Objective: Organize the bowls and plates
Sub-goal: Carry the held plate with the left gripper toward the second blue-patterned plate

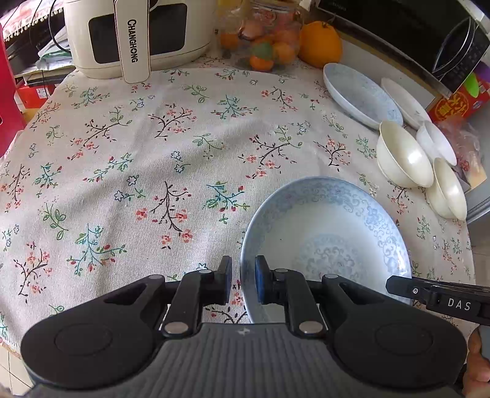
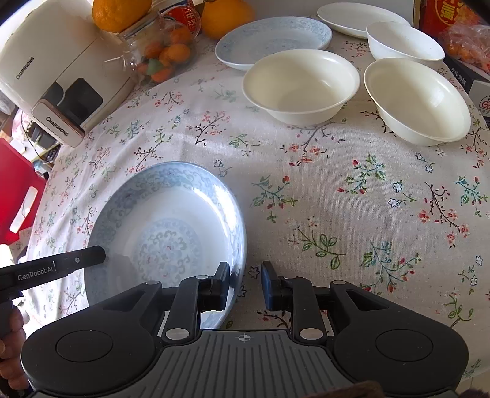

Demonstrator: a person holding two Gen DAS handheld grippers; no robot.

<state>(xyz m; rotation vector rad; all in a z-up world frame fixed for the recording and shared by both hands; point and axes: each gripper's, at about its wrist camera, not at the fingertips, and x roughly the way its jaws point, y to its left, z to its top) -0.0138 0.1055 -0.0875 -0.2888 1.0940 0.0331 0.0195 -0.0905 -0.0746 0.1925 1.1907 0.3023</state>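
Two grippers flank your blue-patterned plate point(image 2: 159, 226), which rests near the front of the flowered tablecloth point(image 1: 128, 171). Your left gripper point(image 1: 243, 280) pinches the plate's left rim; your right gripper point(image 2: 245, 284) straddles its right rim, jaws slightly parted, pads not pressing. Farther back sit another blue plate point(image 2: 272, 39), a white plate point(image 2: 358, 15) and three white bowls point(image 2: 301, 82).

"CHANGHONG" on cream appliance point(image 1: 134, 39); "DAS", right gripper point(image 1: 459, 304)

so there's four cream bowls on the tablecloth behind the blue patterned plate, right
Not four: three. The right wrist view shows three cream bowls on the tablecloth behind the blue patterned plate. The rest is right.
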